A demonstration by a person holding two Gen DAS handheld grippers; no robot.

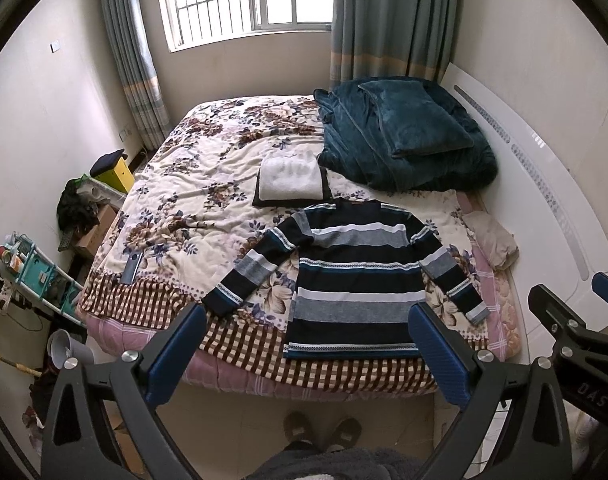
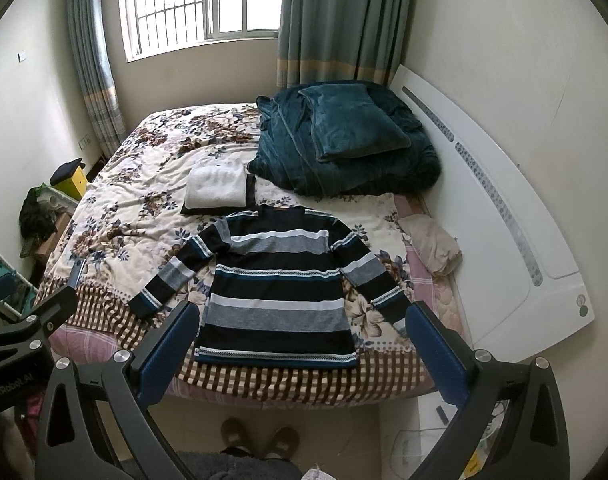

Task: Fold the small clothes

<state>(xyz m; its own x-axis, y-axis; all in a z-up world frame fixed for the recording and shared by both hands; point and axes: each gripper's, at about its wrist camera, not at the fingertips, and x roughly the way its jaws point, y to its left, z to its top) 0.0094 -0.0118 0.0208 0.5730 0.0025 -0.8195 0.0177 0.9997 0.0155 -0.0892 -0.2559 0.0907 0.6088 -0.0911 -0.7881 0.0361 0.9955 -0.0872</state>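
A striped sweater, navy with grey, white and teal bands, lies flat on the bed with both sleeves spread out and its hem at the near edge. My left gripper hovers open above the bed's near edge, its blue pads wide apart over the hem. My right gripper is likewise open, held high over the hem, nothing between its fingers. Beyond the collar sits a folded white garment on a dark folded one.
The floral blanket covers the bed. A teal quilt and pillow are piled at the far right against the white headboard. A phone lies near the left edge. A beige cloth sits at right. Slippered feet stand below.
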